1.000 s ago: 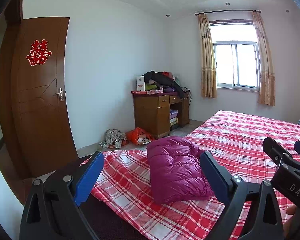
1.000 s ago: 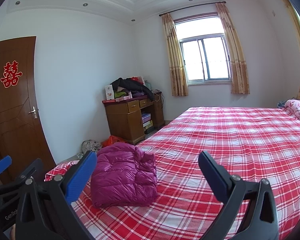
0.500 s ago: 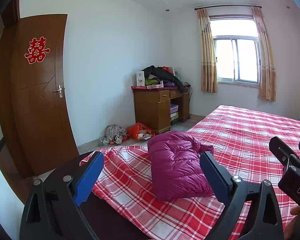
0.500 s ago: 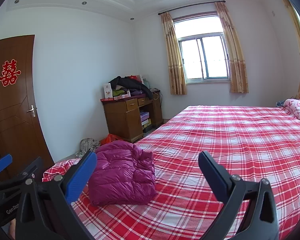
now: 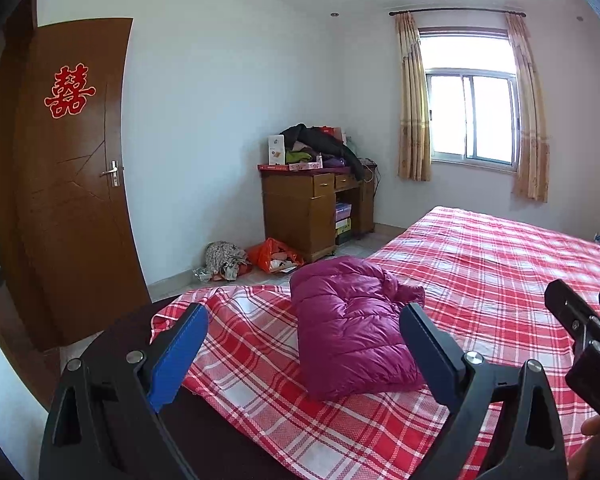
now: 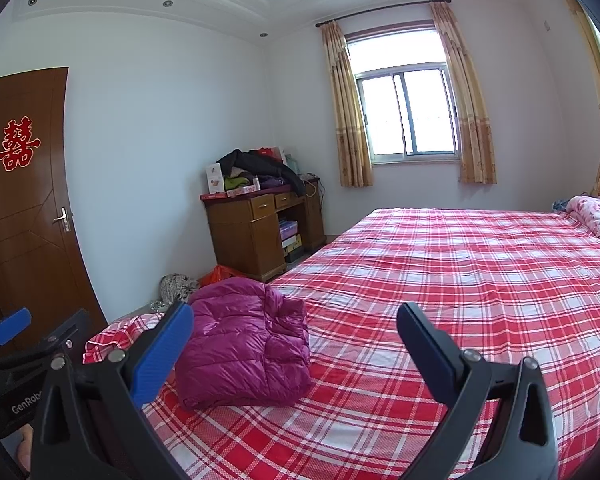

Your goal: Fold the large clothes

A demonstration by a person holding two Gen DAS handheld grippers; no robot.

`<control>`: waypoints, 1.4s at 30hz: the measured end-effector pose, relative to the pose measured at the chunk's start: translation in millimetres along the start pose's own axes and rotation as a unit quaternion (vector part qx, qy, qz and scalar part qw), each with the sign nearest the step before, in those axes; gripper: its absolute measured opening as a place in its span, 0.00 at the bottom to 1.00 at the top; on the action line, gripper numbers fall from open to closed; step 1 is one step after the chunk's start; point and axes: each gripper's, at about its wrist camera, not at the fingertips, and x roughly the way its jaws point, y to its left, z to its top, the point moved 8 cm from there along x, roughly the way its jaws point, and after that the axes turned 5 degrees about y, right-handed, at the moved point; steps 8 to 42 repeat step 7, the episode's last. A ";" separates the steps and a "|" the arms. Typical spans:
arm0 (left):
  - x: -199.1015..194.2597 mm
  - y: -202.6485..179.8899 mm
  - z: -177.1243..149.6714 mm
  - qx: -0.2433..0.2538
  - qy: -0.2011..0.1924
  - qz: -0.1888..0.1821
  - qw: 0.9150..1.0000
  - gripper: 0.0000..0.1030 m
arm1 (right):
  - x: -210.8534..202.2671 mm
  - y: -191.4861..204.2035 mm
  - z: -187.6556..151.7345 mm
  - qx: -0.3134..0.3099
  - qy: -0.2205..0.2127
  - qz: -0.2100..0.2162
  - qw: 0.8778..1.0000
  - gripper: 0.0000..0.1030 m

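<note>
Plaid bed (image 6: 440,300): folded magenta down jacket (image 5: 352,328) probably at 12 o'clock of our spread-open, empty left gripper (image 5: 304,350), nearer than the equally open right gripper (image 6: 294,350).

a red plaid bed (image 6: 460,280), a cluttered wooden desk (image 5: 308,208), a brown door (image 5: 72,184), a curtained window (image 6: 408,112).

White-walled bedroom (image 6: 160,128), brown door (image 5: 72,184), cluttered wooden desk (image 5: 304,208), curtained daylit window (image 6: 408,112).
</note>
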 end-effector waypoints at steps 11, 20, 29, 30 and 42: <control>8.6 -5.8 -6.5 0.005 0.021 -0.013 1.000 0.94 | 1.1 -0.8 -0.9 0.001 0.003 0.000 1.000 1.00; 8.6 -5.8 -6.5 0.005 0.021 -0.013 1.000 0.94 | 1.1 -0.8 -0.9 0.001 0.003 0.000 1.000 1.00; 8.6 -5.8 -6.5 0.005 0.021 -0.013 1.000 0.94 | 1.1 -0.8 -0.9 0.001 0.003 0.000 1.000 1.00; 8.6 -5.8 -6.5 0.005 0.021 -0.013 1.000 0.94 | 1.1 -0.8 -0.9 0.001 0.003 0.000 1.000 1.00; 8.6 -5.8 -6.5 0.005 0.021 -0.013 1.000 0.94 | 1.1 -0.8 -0.9 0.001 0.003 0.000 1.000 1.00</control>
